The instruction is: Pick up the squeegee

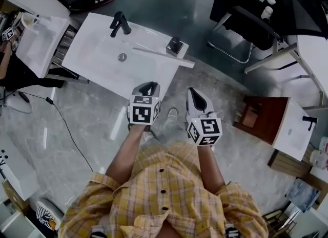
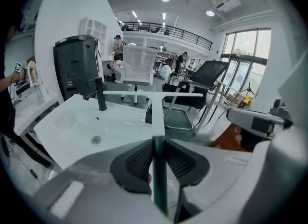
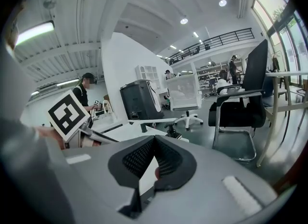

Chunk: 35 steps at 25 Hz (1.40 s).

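Left gripper [image 2: 158, 143] is clamped tight on the white T-shaped squeegee [image 2: 156, 107] — jaws pinched on the handle's near end. The long blade sits out ahead over the white rectangular sink basin [image 1: 97, 52], just beside a small black dispenser [image 1: 175, 45]. Right gripper [image 3: 153, 141] hangs alongside, jaws pressed together on nothing. From here I'd say lift straight up, blade level, grip firm — that long head will want to twist — and steer clear of the black tap [image 1: 120, 23].
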{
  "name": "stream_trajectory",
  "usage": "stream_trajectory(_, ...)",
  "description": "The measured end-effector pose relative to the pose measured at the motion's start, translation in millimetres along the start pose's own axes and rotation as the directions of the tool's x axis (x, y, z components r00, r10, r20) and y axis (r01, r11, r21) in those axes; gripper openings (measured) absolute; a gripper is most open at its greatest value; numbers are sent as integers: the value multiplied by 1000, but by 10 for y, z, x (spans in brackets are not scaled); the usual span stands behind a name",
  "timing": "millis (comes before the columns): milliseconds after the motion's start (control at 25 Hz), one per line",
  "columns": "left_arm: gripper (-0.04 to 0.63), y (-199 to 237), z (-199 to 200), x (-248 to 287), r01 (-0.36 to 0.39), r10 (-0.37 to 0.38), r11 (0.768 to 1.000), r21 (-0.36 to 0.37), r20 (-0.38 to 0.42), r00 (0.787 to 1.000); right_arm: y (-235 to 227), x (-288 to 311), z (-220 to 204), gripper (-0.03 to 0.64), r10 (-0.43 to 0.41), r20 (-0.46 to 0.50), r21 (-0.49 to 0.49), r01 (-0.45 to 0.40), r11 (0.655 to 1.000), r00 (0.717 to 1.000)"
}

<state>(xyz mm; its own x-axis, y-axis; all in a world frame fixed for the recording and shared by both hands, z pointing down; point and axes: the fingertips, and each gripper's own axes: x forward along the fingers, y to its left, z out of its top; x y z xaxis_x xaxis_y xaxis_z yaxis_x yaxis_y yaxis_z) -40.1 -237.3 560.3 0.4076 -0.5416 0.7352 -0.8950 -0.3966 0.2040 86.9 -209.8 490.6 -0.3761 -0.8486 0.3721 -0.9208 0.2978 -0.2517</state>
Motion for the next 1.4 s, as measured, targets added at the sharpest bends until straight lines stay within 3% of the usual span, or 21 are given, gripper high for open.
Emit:
stream_trajectory(320, 94, -84, 170, -499, 14, -16, 1000, 12, 173, 985, 233, -301, 186, 2, -14, 65, -18, 15, 1000, 998)
stream_trajectory(640, 94, -200, 191, -976, 23, -43, 997, 68, 307, 951, 528, -570, 238, 2, -29, 105, -38, 33, 999, 994)
stream_trajectory(1200, 94, -319, 320, -1670, 20, -94, 989, 145, 525, 846, 910, -933, 413, 1, -49, 200, -57, 62, 996, 979)
stream_trajectory(1400, 94, -346, 311, -1798, 22, -107, 987, 157, 560, 822, 935, -1042, 444, 1, -71, 220, -51, 84, 995, 973)
